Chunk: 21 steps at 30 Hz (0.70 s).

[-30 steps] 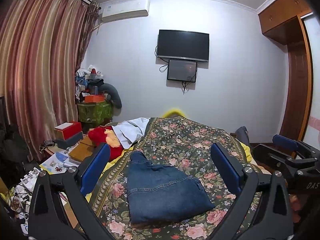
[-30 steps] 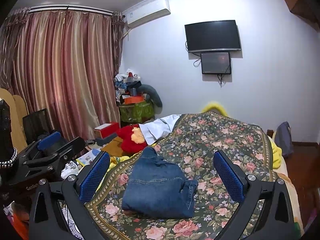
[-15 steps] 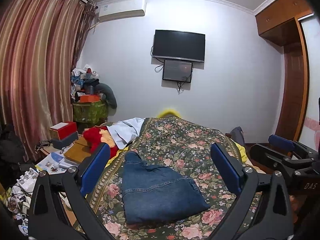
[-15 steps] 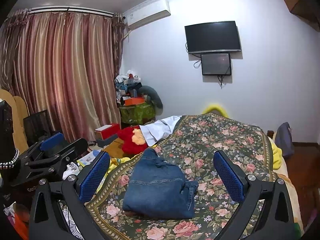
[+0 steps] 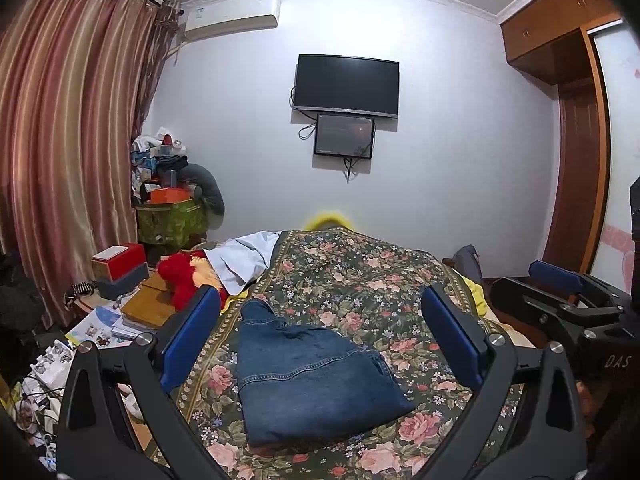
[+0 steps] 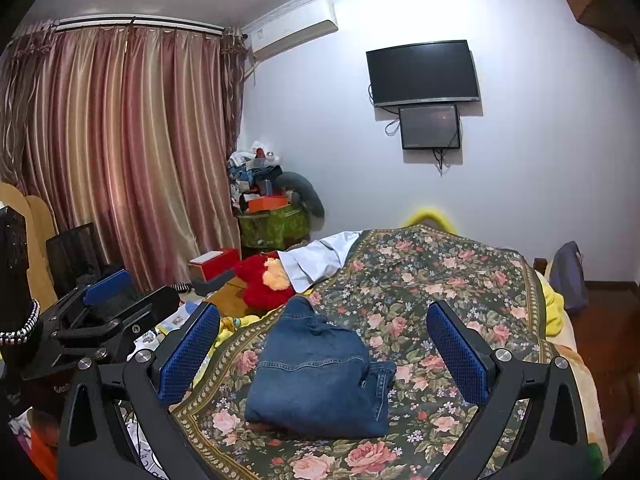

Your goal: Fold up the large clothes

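From my left wrist camera I see the left claw spread wide with nothing between its blue pads, and the right claw sits off at 3 o'clock, only partly in frame, so that view alone doesn't tell me its spread. My right wrist camera settles it: the right claw is also wide apart and holding nothing, with the left claw showing at 9 o'clock. The folded jeans lie in a compact bundle on the floral bedspread, near the close edge of the bed, framed between the pads in both views but touched by neither claw. Only the left view shows the wooden wardrobe at 2 o'clock; only the right view gives me the full width of the curtain. I count one pair of jeans, two wall screens, the television above a smaller monitor, one air conditioner, and one red plush toy. The clutter pile in the corner is too jumbled to sort out, and the bed's far end is hidden.
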Each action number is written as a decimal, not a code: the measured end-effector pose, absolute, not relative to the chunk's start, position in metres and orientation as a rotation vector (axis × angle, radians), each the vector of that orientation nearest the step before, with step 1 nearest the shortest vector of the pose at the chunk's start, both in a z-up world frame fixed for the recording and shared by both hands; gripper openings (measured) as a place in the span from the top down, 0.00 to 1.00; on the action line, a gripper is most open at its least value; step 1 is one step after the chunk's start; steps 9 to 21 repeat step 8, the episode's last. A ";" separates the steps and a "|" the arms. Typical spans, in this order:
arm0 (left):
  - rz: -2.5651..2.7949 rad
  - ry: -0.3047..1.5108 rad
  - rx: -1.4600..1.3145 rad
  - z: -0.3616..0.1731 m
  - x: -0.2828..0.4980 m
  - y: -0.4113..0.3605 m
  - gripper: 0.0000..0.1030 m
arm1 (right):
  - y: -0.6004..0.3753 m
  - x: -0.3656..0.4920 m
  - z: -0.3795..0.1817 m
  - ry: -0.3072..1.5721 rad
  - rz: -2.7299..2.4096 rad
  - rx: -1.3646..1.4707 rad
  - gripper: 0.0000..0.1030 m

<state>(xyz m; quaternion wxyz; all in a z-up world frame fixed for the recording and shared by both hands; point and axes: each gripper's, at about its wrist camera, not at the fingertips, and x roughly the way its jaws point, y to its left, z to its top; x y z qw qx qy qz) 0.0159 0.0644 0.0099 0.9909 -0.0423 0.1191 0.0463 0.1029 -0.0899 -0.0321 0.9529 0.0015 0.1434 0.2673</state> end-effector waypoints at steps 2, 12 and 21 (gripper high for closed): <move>0.091 0.239 -0.085 0.010 0.016 0.064 0.02 | -0.090 0.104 -0.031 0.292 0.543 0.004 0.00; 0.090 0.240 -0.095 0.011 0.016 0.064 0.02 | -0.086 0.105 -0.030 0.295 0.537 0.011 0.00; 0.090 0.240 -0.095 0.011 0.016 0.064 0.02 | -0.086 0.105 -0.030 0.295 0.537 0.011 0.00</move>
